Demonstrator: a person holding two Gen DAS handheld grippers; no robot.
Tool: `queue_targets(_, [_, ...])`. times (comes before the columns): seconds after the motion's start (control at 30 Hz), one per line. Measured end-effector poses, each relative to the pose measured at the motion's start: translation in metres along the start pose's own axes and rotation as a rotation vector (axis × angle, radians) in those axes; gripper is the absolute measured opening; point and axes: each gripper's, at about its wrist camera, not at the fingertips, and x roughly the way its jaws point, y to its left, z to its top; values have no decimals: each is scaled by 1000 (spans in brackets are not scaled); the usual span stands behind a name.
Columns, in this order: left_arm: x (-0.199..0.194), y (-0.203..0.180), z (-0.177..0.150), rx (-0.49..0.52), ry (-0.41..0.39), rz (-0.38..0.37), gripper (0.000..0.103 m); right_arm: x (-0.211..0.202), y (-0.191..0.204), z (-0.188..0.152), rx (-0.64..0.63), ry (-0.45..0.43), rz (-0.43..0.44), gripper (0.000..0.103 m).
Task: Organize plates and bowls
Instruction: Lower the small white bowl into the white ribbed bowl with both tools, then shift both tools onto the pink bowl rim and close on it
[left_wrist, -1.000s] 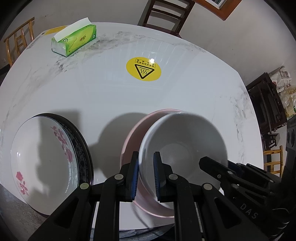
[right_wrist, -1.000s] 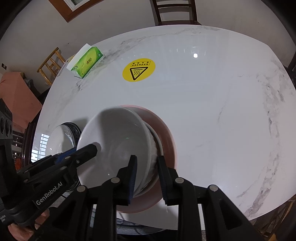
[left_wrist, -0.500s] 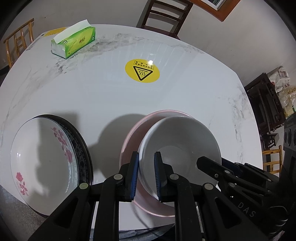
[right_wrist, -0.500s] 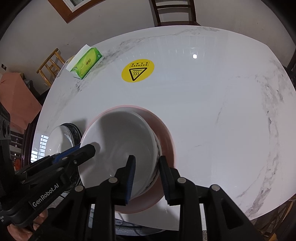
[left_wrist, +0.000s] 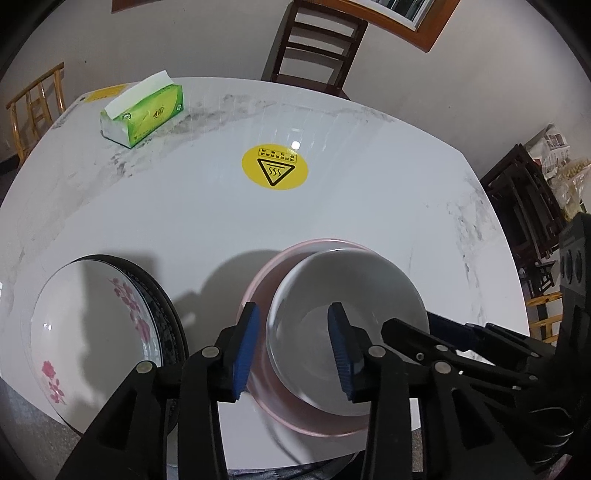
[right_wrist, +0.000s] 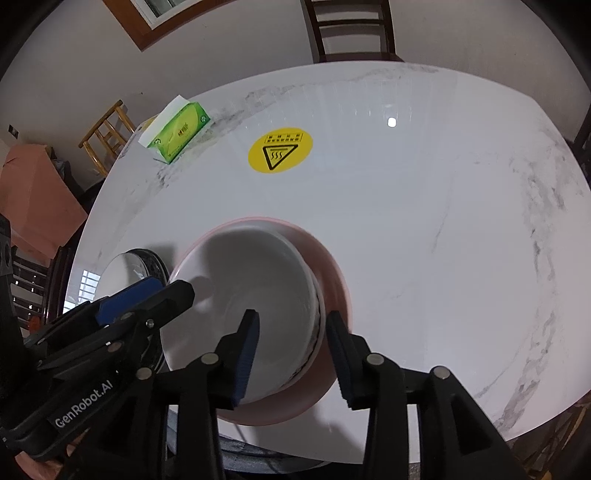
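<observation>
Bowls sit nested near the table's 6 o'clock edge: a white bowl (left_wrist: 347, 332) rests inside a pink bowl (left_wrist: 295, 258), and nothing shows inside the white one. At about 8 o'clock from them, a white plate with pink flowers (left_wrist: 92, 325) lies on a dark-rimmed plate (left_wrist: 166, 317). The left gripper (left_wrist: 293, 343) is spread, its 2 blue pads straddling the white bowl's near-left rim. The right gripper (right_wrist: 291, 350) is likewise spread over the near-right rim. On the marble table (right_wrist: 424, 221), a yellow warning sticker (left_wrist: 274, 167) lies at 12 o'clock and a green tissue pack (left_wrist: 142, 110) at 10 o'clock.
</observation>
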Motion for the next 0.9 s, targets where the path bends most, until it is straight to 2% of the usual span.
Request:
queue_targets(0.17, [-3, 1, -2, 2, -16, 3, 37, -7, -1, 0, -10, -41, -6, 50])
queue_targets(0.53, [-11, 2, -6, 16, -47, 6, 39, -23, -3, -3, -29, -114, 6, 51])
queue_targets(0.7, [-19, 4, -8, 12, -92, 19, 40, -31, -6, -3, -34, -150, 11, 51])
queue_targets(0.9, [-29, 15, -12, -11, -113, 8, 40, -37, -14, -10, -7, -159, 66, 51])
